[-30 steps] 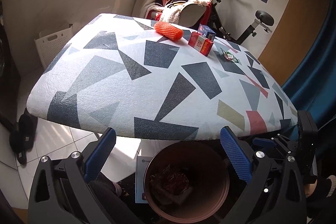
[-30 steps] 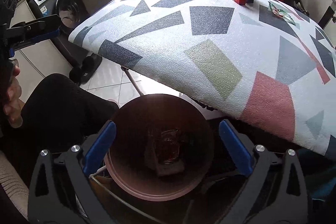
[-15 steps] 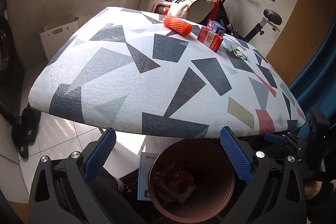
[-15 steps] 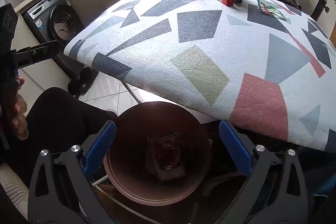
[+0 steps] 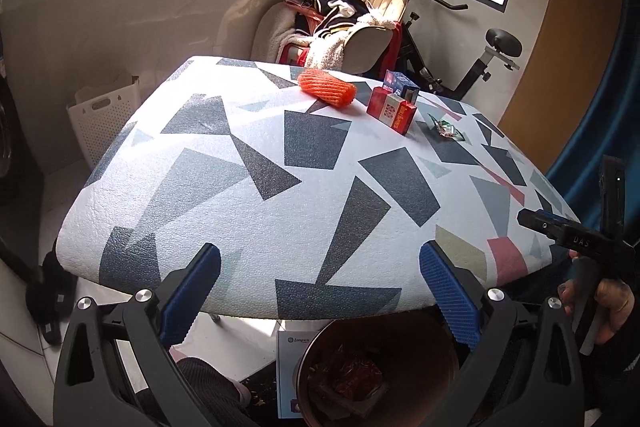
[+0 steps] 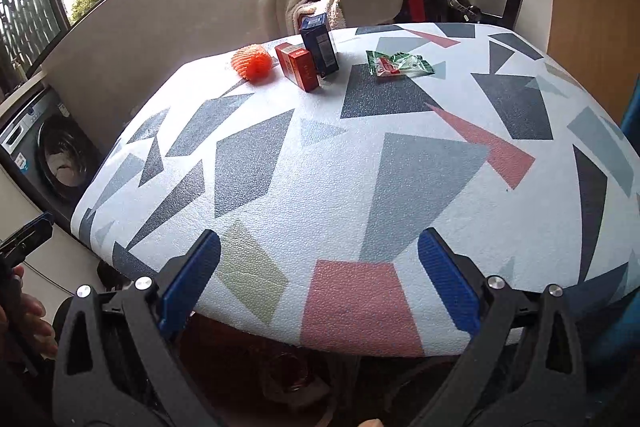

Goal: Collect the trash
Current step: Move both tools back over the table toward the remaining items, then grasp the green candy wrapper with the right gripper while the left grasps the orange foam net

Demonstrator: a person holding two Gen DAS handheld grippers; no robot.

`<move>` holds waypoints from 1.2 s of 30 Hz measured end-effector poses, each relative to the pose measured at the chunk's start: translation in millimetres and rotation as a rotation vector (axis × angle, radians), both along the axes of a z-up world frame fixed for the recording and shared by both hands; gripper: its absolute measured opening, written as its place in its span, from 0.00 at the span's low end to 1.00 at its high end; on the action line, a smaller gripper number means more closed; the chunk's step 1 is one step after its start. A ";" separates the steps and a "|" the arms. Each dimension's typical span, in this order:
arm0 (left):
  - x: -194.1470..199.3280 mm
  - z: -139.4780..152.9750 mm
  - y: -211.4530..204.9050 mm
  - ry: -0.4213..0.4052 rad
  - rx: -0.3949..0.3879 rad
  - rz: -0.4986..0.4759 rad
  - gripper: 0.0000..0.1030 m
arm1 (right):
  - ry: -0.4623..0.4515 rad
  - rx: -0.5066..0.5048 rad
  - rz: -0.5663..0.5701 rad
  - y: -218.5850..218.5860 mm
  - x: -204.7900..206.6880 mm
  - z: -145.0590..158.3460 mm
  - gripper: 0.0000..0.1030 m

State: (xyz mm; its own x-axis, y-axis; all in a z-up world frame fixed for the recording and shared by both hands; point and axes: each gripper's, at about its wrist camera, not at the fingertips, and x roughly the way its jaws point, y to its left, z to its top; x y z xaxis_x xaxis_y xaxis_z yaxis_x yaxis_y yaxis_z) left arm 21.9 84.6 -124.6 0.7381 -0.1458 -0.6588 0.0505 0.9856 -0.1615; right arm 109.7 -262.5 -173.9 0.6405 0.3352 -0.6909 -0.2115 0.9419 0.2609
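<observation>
Trash lies at the far side of the patterned table (image 5: 248, 163) (image 6: 400, 167): an orange foam net (image 5: 327, 87) (image 6: 253, 62), a red box (image 5: 392, 109) (image 6: 298, 65), a blue box (image 5: 401, 87) (image 6: 319, 45) and a green wrapper (image 5: 447, 127) (image 6: 398, 65). Below the near table edge stands a brown bin (image 5: 380, 373) holding a red wrapper (image 5: 352, 379). My left gripper (image 5: 320, 295) is open and empty above the near edge. My right gripper (image 6: 319, 285) is open and empty too, also at the near edge.
A chair piled with clothes (image 5: 340, 23) and an exercise bike (image 5: 480, 59) stand behind the table. A white basket (image 5: 104, 115) sits on the floor at left, a washing machine (image 6: 52, 155) further left. A blue curtain (image 5: 600, 107) hangs at right.
Both grippers have risen from over the bin and tilted up toward the tabletop. The bin has dropped to the bottom of both views. Both stay open.
</observation>
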 end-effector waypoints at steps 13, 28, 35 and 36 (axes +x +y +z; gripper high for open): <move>87.9 9.5 11.0 -0.039 -0.037 -0.029 0.94 | 0.008 -0.060 -0.207 -14.9 175.6 -0.2 0.94; 177.9 -3.7 15.6 -0.002 -0.010 0.002 0.94 | 0.098 -0.227 -0.140 13.1 290.1 -45.6 0.66; 207.8 -10.6 -3.9 0.019 -0.057 -0.023 0.94 | 0.021 -0.241 -0.123 23.4 275.5 -40.5 0.11; 210.9 -11.7 -7.1 0.018 -0.066 -0.027 0.94 | -0.004 -0.239 -0.117 24.4 271.3 -38.2 0.10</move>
